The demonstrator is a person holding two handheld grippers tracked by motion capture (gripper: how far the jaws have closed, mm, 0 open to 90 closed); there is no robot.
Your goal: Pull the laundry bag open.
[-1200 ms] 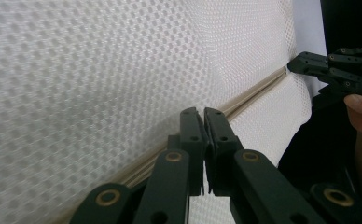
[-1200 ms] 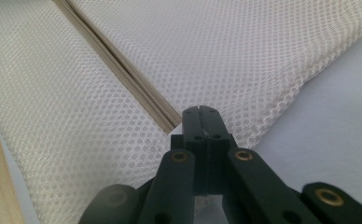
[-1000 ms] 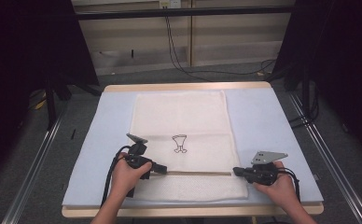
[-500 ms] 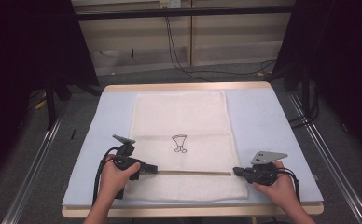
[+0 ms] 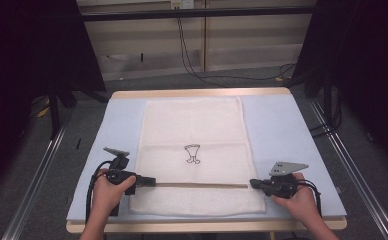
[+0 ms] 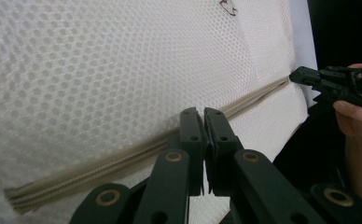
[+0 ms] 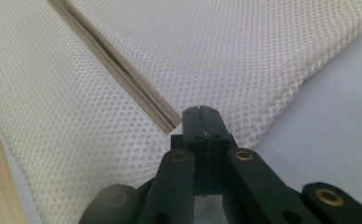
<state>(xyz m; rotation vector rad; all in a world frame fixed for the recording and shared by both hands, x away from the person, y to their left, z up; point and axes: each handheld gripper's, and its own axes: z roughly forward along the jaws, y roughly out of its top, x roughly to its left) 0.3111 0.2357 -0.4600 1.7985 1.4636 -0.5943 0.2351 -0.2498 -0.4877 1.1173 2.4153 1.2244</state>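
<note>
A white mesh bag (image 5: 192, 125) with a small black goblet print (image 5: 192, 153) lies flat on the blue mat (image 5: 282, 130). A beige zipper (image 5: 202, 184) crosses the bag near its front edge. My left gripper (image 5: 152, 182) sits on the zipper's left part, jaws pressed together over the zipper line (image 6: 100, 172). The pull it pinches is hidden under the tips (image 6: 203, 112). My right gripper (image 5: 253, 183) is at the zipper's right end (image 7: 165, 121), shut on the bag's mesh there (image 7: 201, 109). It also shows far off in the left gripper view (image 6: 295, 74).
The mat covers a wooden table whose edge (image 5: 197, 93) shows at the back. Metal rails (image 5: 37, 175) run along both sides on the floor. Cables (image 5: 197, 60) hang behind the table. Bare mat lies left and right of the bag.
My left gripper has slid leftward along the zipper, so more of the zipper line shows between the two grippers. The right gripper has held still.
</note>
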